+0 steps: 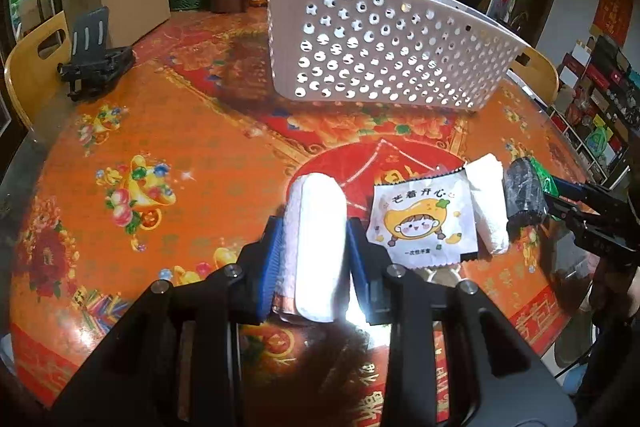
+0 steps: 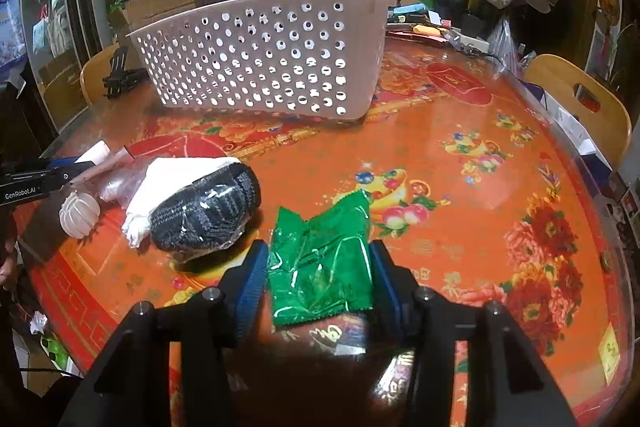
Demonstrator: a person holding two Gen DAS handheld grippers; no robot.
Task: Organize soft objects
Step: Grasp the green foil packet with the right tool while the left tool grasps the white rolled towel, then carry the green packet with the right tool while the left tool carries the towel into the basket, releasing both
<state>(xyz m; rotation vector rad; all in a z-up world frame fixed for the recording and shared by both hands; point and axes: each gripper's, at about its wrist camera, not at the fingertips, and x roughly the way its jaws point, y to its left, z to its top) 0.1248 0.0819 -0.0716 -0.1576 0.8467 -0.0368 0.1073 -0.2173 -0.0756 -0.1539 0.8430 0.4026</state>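
Blue pads of my left hand-held gripper (image 1: 314, 263) sit against both sides of a rolled white towel (image 1: 320, 247) lying on the orange patterned surface (image 1: 160, 147) — clamped on it, by the look of it. My right hand-held gripper (image 2: 318, 275) brackets a green foil packet (image 2: 320, 263) the same way, pads touching its edges, the packet flat on the surface. I judge this the pick-up step for both items; next, each must be lifted clear and carried forward over the rim of the white perforated basket (image 1: 380, 55), which stands well beyond the pile. Only the left view shows the cartoon-printed sachet (image 1: 424, 223) and a second white roll (image 1: 490, 203) just beside it. Only the right view shows the wrapped black knit bundle (image 2: 208, 215) clearly, resting against white cloth (image 2: 168, 183), and a small white ribbed ball (image 2: 79, 215) — all awaiting sorting.
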